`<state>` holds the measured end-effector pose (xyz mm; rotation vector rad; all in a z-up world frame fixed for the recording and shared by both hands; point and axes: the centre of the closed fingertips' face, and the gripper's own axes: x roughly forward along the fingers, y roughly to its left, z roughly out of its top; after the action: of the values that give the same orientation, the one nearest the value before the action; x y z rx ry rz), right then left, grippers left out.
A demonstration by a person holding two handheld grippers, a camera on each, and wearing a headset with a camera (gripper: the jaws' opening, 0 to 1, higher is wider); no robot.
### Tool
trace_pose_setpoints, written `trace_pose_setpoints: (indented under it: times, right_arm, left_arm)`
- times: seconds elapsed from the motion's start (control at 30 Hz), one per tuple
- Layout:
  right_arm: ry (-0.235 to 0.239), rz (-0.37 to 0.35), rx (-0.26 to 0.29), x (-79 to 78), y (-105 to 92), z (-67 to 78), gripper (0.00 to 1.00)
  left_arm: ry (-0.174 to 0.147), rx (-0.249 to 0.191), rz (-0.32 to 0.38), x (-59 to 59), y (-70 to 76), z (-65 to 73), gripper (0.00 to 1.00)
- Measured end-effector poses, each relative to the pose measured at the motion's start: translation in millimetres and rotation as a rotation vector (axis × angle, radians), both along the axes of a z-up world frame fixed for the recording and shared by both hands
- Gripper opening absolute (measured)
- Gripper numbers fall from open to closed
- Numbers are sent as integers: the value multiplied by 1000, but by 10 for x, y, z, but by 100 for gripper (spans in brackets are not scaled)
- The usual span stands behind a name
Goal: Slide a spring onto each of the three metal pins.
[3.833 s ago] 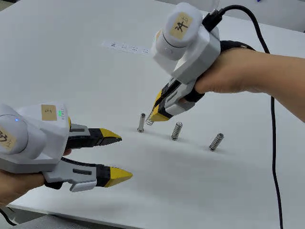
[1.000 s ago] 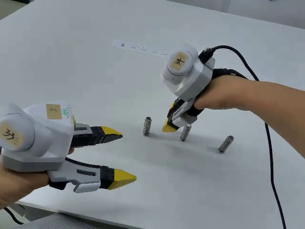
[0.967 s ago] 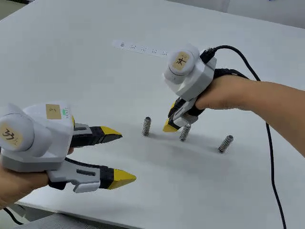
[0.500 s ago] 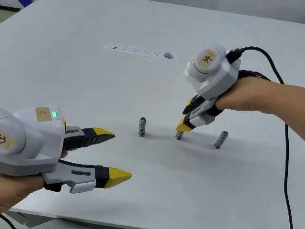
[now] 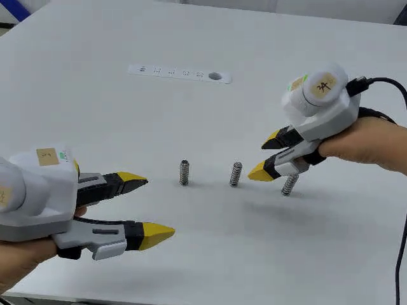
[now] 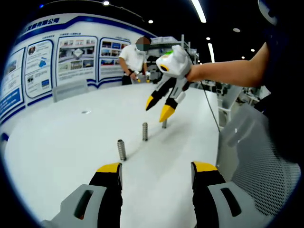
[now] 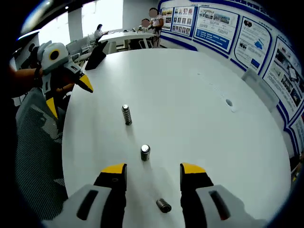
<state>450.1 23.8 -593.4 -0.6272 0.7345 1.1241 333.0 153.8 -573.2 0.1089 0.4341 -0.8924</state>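
Observation:
Three short metal pins stand in a row on the white table (image 5: 210, 248), each with a spring around it: the left spring (image 5: 184, 172), the middle spring (image 5: 235, 173) and the right spring (image 5: 289, 184). My right gripper (image 5: 264, 159) hovers open just above and between the middle and right springs, holding nothing. In its own view the right gripper (image 7: 153, 169) frames the middle spring (image 7: 145, 152), with the right spring (image 7: 163, 205) below it and the left spring (image 7: 126, 114) beyond. My left gripper (image 5: 149, 208) is open and empty, held low at the near left. It points along the row (image 6: 145, 131).
A white power strip (image 5: 180, 72) lies flat at the far side of the table. A black cable (image 5: 400, 254) trails from the right hand. The table's near edge runs just below the left gripper. A mesh chair (image 6: 251, 161) and a standing person (image 6: 135, 57) are beyond the table.
The right gripper, earlier holding a spring beside the bare left pin, has left it on that pin and drawn back to the right, open. The left gripper has stayed put.

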Motion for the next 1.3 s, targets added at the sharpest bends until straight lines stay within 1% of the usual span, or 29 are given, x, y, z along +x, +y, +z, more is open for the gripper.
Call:
trace_pose_setpoints:
  times: [0.07,0.2,0.4,0.53,0.67,0.77,0.87,1.0,1.17,1.3]
  right_arm:
    - [-6,-23,14,3,-53,3,48]
    - [-21,-64,84,-26,-116,56,51]
    - [-43,-101,131,-109,-269,73,54]
    - [-46,-134,169,-160,-401,68,56]
    - [-53,-150,179,-214,-526,59,57]
    - [-56,-171,213,-250,-604,82,59]
    - [-55,-179,271,-335,-663,111,61]
    - [-65,-187,295,-449,-763,94,61]
    - [-61,-216,333,-586,-879,54,62]
    - [-68,-251,365,-666,-951,57,63]
  left_arm:
    - [1,0,0,6,-4,3,60]
    - [1,2,-2,13,-7,5,61]
    - [4,6,1,25,-4,-2,64]
    - [4,10,2,47,-10,2,66]
    - [3,9,2,67,-19,10,67]
    - [4,10,1,74,-31,9,68]
    - [7,8,6,78,-32,3,69]
    - [11,5,13,75,-20,-10,70]
    - [19,3,26,63,0,-46,71]
    - [23,-2,31,55,2,-60,71]
